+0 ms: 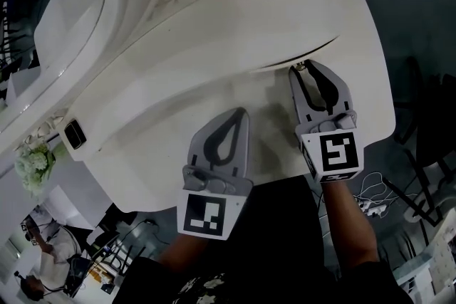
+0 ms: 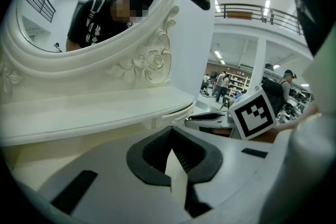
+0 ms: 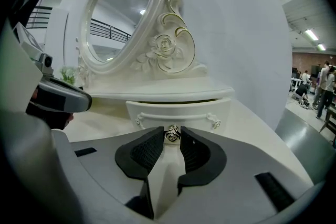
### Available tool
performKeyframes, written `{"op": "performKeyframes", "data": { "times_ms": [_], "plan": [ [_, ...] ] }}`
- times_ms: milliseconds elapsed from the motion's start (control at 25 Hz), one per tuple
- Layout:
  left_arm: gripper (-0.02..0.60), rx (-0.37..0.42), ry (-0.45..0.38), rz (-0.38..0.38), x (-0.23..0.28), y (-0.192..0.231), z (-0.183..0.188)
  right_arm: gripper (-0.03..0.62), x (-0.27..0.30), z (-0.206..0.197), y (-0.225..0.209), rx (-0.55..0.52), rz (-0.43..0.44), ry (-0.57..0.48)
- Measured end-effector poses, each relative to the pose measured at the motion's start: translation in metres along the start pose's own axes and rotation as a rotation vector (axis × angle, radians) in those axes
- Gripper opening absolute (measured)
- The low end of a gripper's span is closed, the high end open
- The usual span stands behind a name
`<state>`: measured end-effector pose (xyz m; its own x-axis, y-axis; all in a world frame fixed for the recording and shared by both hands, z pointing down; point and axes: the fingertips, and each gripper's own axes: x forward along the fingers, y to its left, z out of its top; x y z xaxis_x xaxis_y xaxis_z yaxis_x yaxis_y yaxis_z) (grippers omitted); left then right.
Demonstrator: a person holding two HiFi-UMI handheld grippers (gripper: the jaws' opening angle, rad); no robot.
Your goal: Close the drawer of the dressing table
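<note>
Right gripper [image 3: 172, 139] pinches small metal knob [image 3: 171, 134] on curved white drawer [image 3: 178, 110].
Left gripper [image 2: 171, 129] tilts down over glossy dressing table [image 1: 214, 67], jaws pressed together, empty.

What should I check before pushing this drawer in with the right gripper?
1. Grip: the right gripper is on the drawer knob, which sits between the jaw tips. Ok.
2. Closure: the drawer is not fully in; a dark gap shows above its front. Not ok.
3. Other hand: the left gripper is shut, empty and away from the drawer. Ok.
4. Contents below the drawer rim: cannot tell.
5. Approach: the right gripper faces the drawer front roughly head on. Ok.
</note>
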<state>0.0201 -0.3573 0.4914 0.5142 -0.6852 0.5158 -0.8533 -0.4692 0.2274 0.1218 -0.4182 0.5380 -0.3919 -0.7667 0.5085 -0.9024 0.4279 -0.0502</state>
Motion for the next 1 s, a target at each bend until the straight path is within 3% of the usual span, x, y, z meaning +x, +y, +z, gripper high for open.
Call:
{"op": "performKeyframes", "data": {
  "times_ms": [1000],
  "plan": [
    [0.0,-0.006,0.011,0.016,0.001,0.008,-0.003,0.095,0.026,0.012,0.001,-0.014,0.026,-0.04]
  ]
}}
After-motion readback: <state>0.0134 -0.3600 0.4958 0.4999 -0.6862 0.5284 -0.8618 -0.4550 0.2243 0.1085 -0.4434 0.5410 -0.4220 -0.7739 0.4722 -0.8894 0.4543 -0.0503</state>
